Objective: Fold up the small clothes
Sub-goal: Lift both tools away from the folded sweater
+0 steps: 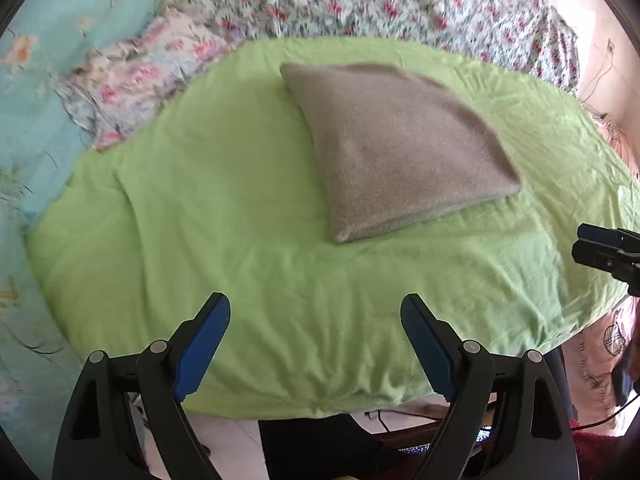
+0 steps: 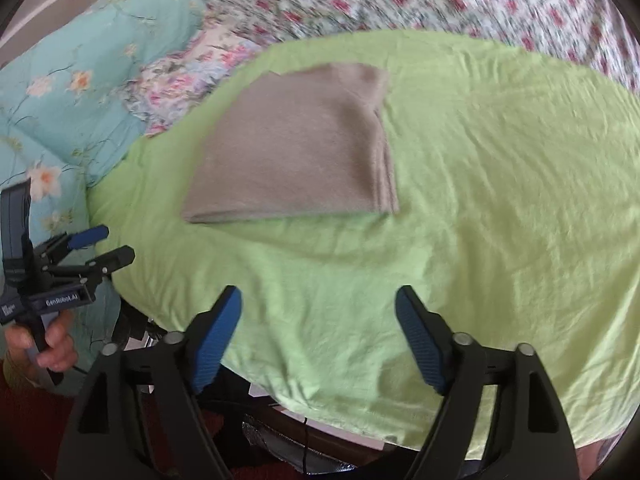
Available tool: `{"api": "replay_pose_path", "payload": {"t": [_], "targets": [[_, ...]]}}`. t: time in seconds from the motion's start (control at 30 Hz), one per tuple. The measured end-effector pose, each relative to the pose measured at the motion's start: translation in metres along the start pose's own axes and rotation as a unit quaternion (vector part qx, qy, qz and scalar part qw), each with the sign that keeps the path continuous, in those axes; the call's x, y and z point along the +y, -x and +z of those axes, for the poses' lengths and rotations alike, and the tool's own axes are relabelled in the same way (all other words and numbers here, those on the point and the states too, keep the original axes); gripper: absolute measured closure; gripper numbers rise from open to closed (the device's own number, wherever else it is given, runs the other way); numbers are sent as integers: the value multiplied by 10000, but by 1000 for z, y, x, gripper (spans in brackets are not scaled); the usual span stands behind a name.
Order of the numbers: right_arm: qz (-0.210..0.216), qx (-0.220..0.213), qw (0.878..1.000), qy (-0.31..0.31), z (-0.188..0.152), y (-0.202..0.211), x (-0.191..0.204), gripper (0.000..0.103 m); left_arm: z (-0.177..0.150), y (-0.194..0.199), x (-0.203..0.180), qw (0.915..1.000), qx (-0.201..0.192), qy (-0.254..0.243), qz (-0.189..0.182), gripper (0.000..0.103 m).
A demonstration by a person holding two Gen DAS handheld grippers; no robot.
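A grey-brown garment (image 1: 400, 148) lies folded into a flat stack on the green cloth (image 1: 240, 240), its layered edges showing along one side (image 2: 386, 160). My left gripper (image 1: 316, 304) hangs open above the near part of the green cloth, well short of the garment, with nothing between its blue pads. My right gripper (image 2: 318, 296) is likewise open and empty over the cloth's near edge. The right gripper's black tips (image 1: 600, 244) show at the right edge of the left wrist view. A hand holds the left gripper (image 2: 102, 246) at the left of the right wrist view.
A floral quilt (image 1: 360, 0) covers the far side. A turquoise flowered duvet (image 2: 80, 100) and a crumpled pastel floral cloth (image 1: 140, 72) lie to the left. The green cloth's front edge drops off to the floor, with cables and dark objects (image 1: 320, 448) below.
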State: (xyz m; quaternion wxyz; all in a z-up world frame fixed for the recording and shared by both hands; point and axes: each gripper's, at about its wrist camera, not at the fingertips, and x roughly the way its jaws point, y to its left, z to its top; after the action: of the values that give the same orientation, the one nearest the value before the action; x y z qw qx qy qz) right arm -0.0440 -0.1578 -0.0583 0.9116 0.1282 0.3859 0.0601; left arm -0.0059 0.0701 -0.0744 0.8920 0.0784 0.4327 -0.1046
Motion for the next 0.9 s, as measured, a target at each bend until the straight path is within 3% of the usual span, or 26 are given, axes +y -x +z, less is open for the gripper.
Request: {"api": "replay_pose_path", "payload": {"t": [0.1,0.2,0.57,0.9], "targets": [[50,-146,9998,86,8,6,6,7,7,19,3,9998,-210,62,35,2],[17,-84,9999,60,9,-4,5,6,14,22,4,9992,-376,96,62,0],[85,325,9991,-269,3,-48,-10,6,17,-37,-10,9991,294,18,310,1],[132,311,9993,-146,22,-59,-8,6,31,-44,-9,9987,284,-1,426,1]]}}
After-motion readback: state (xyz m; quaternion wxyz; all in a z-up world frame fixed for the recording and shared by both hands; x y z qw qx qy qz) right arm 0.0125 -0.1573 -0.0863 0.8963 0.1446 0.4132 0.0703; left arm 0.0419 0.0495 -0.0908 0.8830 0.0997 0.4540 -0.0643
